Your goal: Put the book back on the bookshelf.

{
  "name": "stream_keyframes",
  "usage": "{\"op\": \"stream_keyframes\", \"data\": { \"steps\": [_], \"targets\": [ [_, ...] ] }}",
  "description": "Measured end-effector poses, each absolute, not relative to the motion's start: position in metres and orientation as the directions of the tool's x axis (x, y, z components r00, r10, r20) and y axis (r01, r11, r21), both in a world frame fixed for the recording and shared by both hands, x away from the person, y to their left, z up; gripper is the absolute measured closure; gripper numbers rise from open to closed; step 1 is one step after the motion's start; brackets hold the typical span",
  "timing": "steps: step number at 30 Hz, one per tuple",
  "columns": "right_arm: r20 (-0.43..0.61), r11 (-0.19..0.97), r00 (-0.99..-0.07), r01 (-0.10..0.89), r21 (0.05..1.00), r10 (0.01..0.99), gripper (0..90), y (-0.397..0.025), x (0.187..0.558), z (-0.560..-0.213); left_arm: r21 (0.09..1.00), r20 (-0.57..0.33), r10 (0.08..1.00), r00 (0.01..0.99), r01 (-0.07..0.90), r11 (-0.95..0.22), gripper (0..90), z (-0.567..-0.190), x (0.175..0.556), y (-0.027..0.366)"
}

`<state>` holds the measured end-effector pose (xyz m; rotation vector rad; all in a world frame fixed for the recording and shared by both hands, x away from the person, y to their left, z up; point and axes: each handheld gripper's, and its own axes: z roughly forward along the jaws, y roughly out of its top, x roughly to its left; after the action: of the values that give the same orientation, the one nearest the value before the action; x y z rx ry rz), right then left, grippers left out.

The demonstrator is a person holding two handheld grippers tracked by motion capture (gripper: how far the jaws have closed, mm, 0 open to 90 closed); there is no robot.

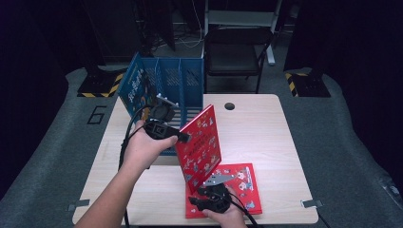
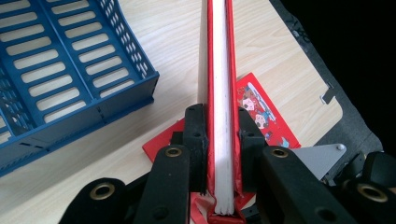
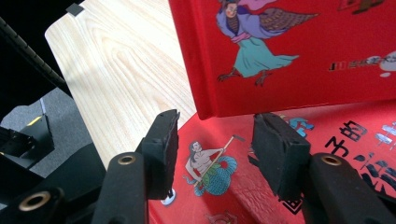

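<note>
The table (image 1: 266, 137) carries a blue file rack (image 1: 183, 78) at its far left, standing with slotted dividers and already holding a blue book (image 1: 134, 88) in its leftmost compartment.

A second red book (image 1: 237, 183) lies flat at the near edge, right of centre.

The upright red book (image 1: 202, 142) is held on edge between the rack and the flat book, tilted, its long axis running from near-low to far-high. Its lower edge sits just above or on the flat book; contact cannot be confirmed.

The left tongs (image 1: 186, 137) are clenched on the upright red book (image 2: 219, 93): in the left gripper view both pads bear on the covers with the white page block between them.

The right tongs (image 1: 202, 202) rest low over the flat book, jaws spread and gripping nothing; in the right gripper view (image 3: 212, 144) the upright book's lower corner (image 3: 299, 56) hangs just beyond the pads.

Governing relation: the rack lies to the far left of the held book, so the left hand is the nearer one. Judgement: the book must be swung with its long axis aligned to a free compartment; a divider strike is the likely fault.
</note>
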<state>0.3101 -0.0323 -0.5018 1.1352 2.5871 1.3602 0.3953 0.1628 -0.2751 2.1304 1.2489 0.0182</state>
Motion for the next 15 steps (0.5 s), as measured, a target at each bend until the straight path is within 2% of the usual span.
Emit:
{"op": "stream_keyframes", "data": {
  "steps": [7,15],
  "targets": [
    [0.317,0.335,-0.716,0.609,0.719,0.621,57.1,-0.0324,0.3113,-0.5025,0.537,-0.325,0.777,0.539,0.782,-0.318,78.7,-0.2746,0.3951,0.1641],
    [0.31,0.319,-0.705,0.608,0.727,0.637,56.2,-0.0321,0.3125,-0.5026,0.533,-0.342,0.77,0.538,0.787,-0.313,78.0,-0.2743,0.3967,0.1662]
  ]
}}
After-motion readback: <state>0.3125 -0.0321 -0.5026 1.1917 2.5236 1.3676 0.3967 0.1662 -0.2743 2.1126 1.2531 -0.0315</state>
